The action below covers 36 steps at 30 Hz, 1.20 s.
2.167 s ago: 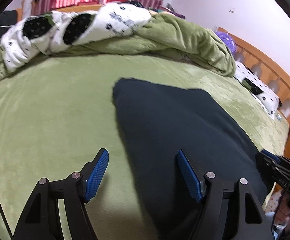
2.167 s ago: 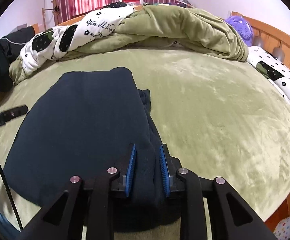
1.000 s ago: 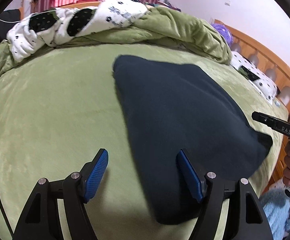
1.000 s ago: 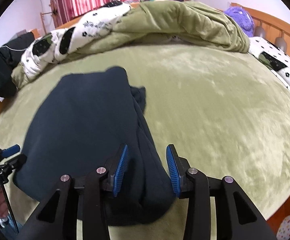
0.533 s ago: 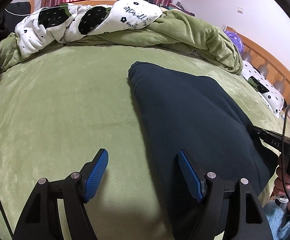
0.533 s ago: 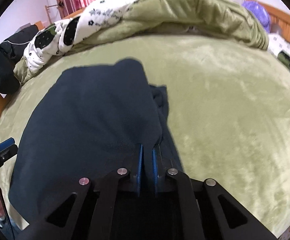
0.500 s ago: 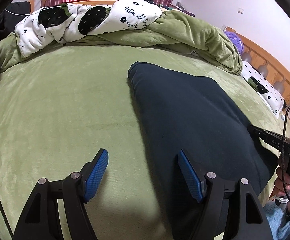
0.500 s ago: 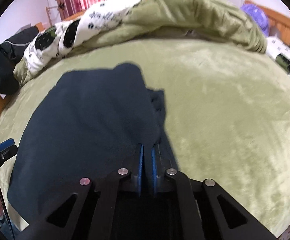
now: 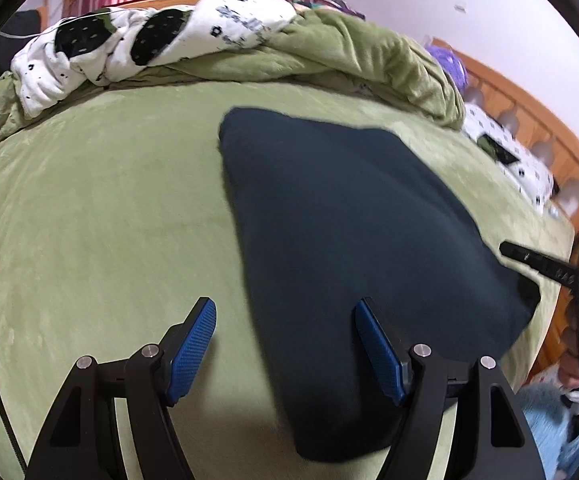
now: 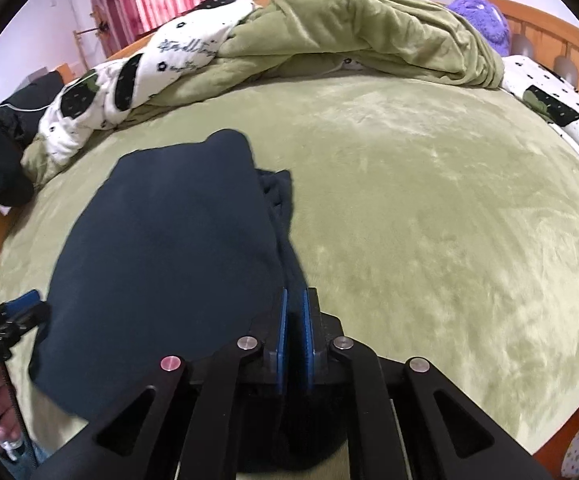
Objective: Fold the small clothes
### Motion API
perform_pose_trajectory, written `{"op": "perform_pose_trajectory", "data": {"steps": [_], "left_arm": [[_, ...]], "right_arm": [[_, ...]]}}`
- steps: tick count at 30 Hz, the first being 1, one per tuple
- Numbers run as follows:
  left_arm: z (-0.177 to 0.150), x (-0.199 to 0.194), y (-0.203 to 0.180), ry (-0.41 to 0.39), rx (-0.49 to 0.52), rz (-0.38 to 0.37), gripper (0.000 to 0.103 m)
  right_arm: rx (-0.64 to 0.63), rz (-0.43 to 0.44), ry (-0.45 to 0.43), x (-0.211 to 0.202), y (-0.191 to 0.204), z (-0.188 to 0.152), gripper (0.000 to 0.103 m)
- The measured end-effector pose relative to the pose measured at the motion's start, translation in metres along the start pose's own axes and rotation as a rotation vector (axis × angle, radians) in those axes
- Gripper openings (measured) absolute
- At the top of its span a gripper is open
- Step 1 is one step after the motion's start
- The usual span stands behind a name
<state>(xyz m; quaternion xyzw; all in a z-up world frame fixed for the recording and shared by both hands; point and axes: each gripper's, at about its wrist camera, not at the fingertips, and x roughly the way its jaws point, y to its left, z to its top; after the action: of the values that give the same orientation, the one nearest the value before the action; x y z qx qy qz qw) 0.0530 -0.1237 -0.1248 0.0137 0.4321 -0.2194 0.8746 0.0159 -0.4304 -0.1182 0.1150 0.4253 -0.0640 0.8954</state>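
Right gripper [image 10: 293,320] pinched onto near right edge of navy garment [image 10: 169,248] spread on green bedspread [image 10: 429,200], likely to lift a fold; left gripper [image 9: 285,344] spread wide, empty.

The left gripper [image 9: 285,344] hovers low with its blue pads spread wide apart, holding nothing. The right gripper [image 10: 294,322] has its pads pressed nearly together, pinching dark fabric.
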Motion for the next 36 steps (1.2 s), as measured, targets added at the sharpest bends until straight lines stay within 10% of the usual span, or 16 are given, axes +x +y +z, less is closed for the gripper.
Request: {"op": "perform_pose_trajectory", "data": {"steps": [17, 26, 36], "left_arm": [[-0.007, -0.012, 0.013, -0.021, -0.052, -0.018, 0.072], [0.005, -0.008, 0.008, -0.039, -0.076, -0.017, 0.072], [0.018, 0.006, 0.02, -0.04, -0.102, 0.028, 0.074]], "right_arm": [[-0.045, -0.143, 0.055, -0.014, -0.016, -0.041, 0.023], [0.021, -0.011, -0.007, -0.042, -0.016, -0.041, 0.023], [-0.018, -0.06, 0.006, -0.03, -0.005, -0.039, 0.023]]}}
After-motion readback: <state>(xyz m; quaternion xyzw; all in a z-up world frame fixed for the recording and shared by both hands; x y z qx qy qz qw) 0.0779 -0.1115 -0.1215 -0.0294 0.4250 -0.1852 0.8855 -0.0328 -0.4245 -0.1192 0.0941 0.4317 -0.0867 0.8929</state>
